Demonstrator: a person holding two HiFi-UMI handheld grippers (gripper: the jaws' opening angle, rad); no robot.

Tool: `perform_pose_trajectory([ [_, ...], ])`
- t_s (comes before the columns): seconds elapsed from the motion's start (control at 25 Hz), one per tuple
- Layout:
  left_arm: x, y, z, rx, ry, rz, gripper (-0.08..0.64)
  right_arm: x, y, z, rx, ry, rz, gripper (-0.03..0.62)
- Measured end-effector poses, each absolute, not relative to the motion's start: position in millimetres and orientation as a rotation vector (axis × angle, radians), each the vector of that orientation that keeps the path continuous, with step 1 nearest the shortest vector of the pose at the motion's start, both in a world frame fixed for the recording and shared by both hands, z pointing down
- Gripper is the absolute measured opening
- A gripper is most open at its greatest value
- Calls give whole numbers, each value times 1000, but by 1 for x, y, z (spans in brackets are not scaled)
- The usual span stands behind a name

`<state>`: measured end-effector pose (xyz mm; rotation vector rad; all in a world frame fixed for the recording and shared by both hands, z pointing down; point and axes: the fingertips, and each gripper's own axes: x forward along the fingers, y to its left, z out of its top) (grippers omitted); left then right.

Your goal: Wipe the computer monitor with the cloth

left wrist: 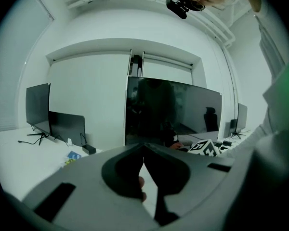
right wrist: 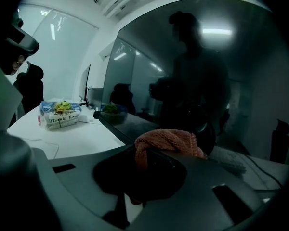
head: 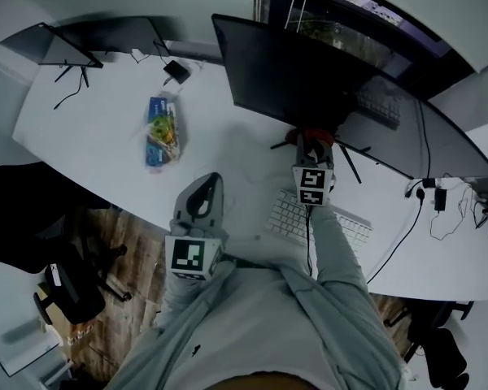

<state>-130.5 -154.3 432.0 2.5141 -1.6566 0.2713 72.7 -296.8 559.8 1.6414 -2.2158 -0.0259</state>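
A wide dark monitor (head: 309,80) stands on the white desk (head: 106,153); its screen fills the right gripper view (right wrist: 207,71). My right gripper (head: 312,146) is shut on a folded orange-pink cloth (right wrist: 168,142), seen as a small red patch (head: 309,135) at the monitor's lower edge. The cloth is close against the lower part of the screen, near the stand. My left gripper (head: 202,205) hangs lower left, away from the monitor (left wrist: 171,112), shut with nothing in it.
A white keyboard (head: 342,227) lies under my right arm. A plastic-wrapped packet (head: 161,130) lies on the desk to the left, also in the right gripper view (right wrist: 60,113). Smaller monitors (head: 73,43) stand at the back left. Cables and a plug (head: 435,197) lie at right.
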Motion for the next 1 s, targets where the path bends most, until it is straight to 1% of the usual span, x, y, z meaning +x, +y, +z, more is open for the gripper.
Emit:
perform_pose_trajectory([
  [0.24, -156, -153, 435, 2483, -1683, 278, 20, -10, -322, 563, 1510, -2337, 2, 49],
  [0.56, -195, -153, 444, 2396, -1767, 254, 20, -83, -345, 564, 1423, -2406, 33, 49],
  [0.8, -217, -149, 445, 2333, -1819, 232, 20, -127, -358, 567, 1330, -2427, 24, 48],
  [1.0, -231, -143, 453, 2288, -1847, 231, 20, -140, -361, 565, 1283, -2441, 34, 48],
])
